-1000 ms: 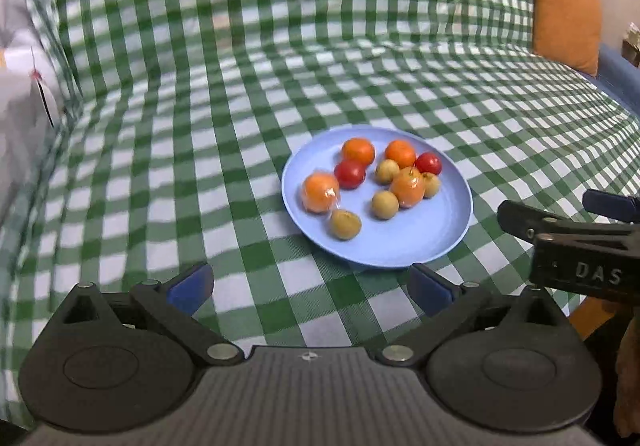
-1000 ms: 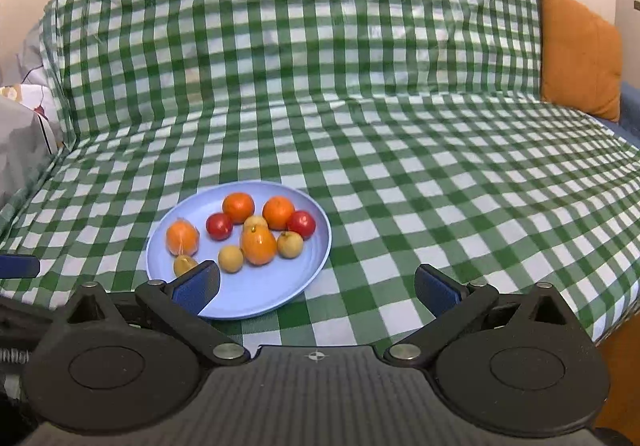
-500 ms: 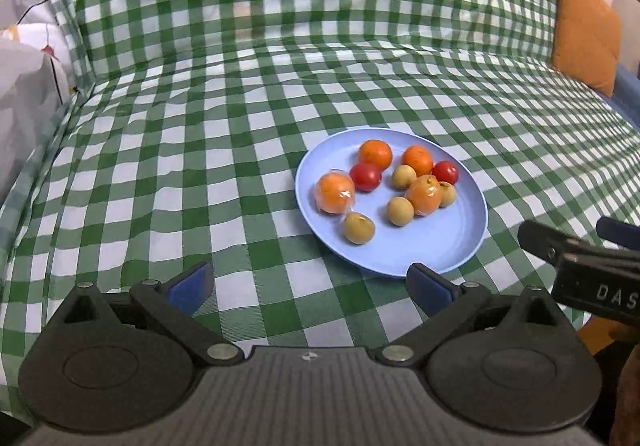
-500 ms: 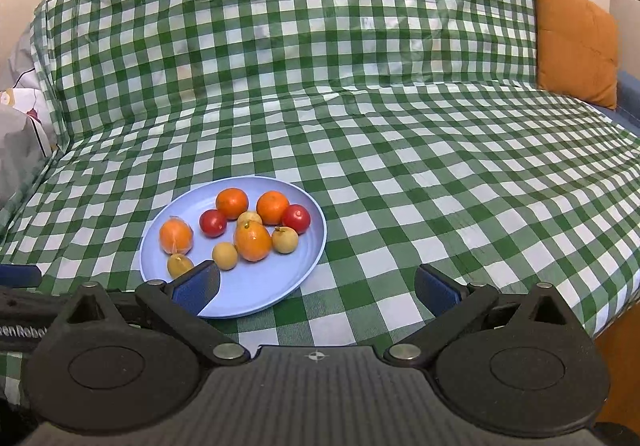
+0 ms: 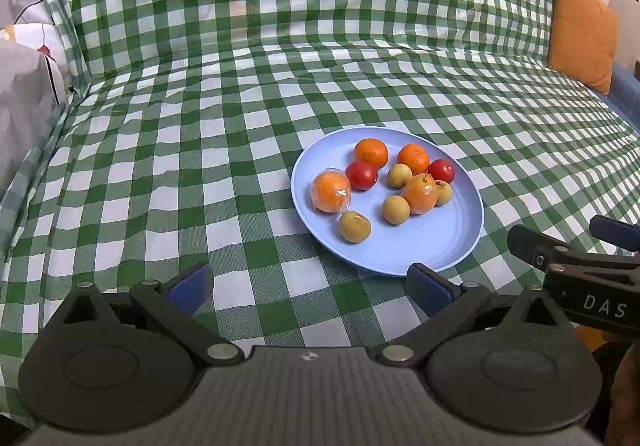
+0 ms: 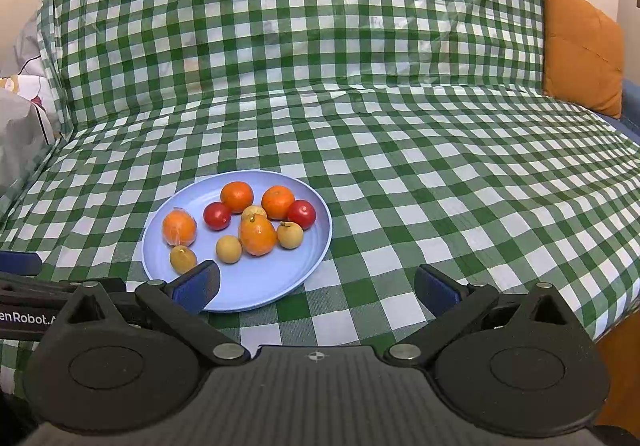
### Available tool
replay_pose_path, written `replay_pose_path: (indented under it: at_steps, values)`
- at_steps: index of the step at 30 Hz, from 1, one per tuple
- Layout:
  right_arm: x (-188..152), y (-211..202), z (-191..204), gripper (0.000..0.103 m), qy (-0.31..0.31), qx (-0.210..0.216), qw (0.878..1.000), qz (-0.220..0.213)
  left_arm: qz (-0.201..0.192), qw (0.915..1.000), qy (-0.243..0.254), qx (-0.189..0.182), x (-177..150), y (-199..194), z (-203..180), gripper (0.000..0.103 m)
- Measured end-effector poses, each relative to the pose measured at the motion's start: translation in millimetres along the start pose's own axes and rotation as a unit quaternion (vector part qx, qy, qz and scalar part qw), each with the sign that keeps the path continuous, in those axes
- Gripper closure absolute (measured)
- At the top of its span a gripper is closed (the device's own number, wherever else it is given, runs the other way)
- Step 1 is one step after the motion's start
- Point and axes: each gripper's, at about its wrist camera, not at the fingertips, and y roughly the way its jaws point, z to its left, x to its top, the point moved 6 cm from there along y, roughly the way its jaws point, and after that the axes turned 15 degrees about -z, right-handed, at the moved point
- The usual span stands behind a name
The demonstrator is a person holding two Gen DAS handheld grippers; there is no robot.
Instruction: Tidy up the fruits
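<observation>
All fruits lie on the plate ahead. Both the left gripper and the right gripper gape empty; sorted or awaiting sorting, unclear

Bare checked cloth surrounds the plate; its fruits crowd together, touching.

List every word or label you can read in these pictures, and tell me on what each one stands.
"DAS": white letters on the right gripper, at the edge of the left camera's view.
"enRobot.": white letters on the left gripper, cut off at both ends, in the right camera's view.
No other text shows.
</observation>
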Motion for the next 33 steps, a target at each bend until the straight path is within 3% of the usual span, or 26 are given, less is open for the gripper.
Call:
replay_pose_path:
  at_steps: [33]
  values:
    - [-0.9,5.7,0.5,0.001,0.017,0.005,1.000,0.007,-0.006,0.9999,-0.012,-0.004,2.2,1.6,-3.2,0.000]
